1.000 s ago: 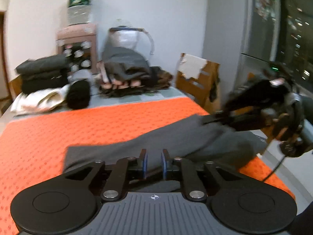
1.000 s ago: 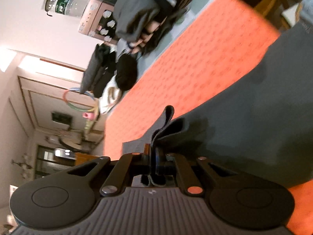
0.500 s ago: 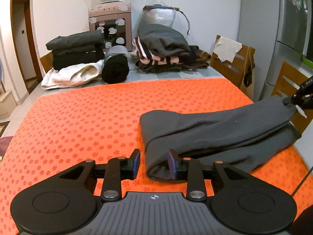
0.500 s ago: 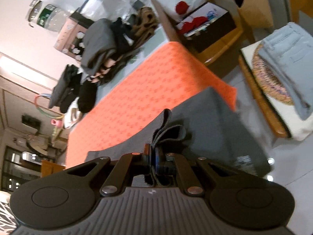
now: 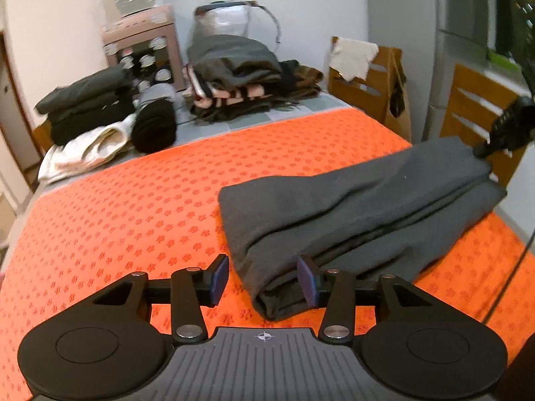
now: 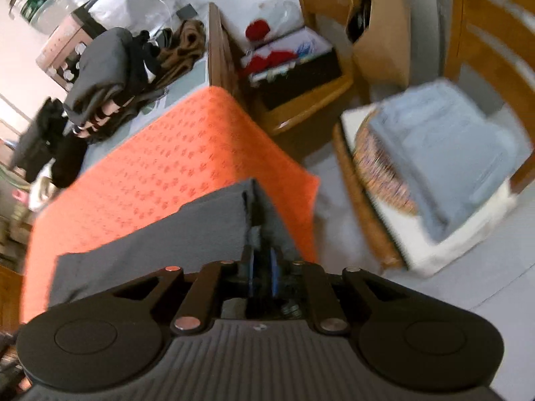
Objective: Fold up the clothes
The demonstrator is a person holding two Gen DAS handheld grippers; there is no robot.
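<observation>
Orange cloth (image 5: 140, 207) with a small repeating flower print covers the bench, and on it lies the dark grey garment (image 5: 351, 207), a soft matte knit folded lengthwise into a long, thick band with several layered edges. Its near, rounded end sits between the jaws of the left gripper (image 5: 263, 279), which have just been opening; the blue pads stand clear of the fabric on either side, so the grip is released. The far end reaches the bench's corner, where the right gripper (image 6: 262, 275) sits over it; its jaws have just been opening too, a narrow gap shows between the blue pads, and the fabric edge lies just ahead of them, though whether any still touches the pads is hard to tell through the blur. Beyond the left jaws, at the bench's far edge, are stacked dark folded clothes (image 5: 83, 100), a black roll (image 5: 155, 127), a crumpled white piece (image 5: 90, 150) and a striped heap (image 5: 240, 77). Right of the right jaws, a wooden chair (image 6: 367, 207) carries folded pale blue denim (image 6: 448, 153).
</observation>
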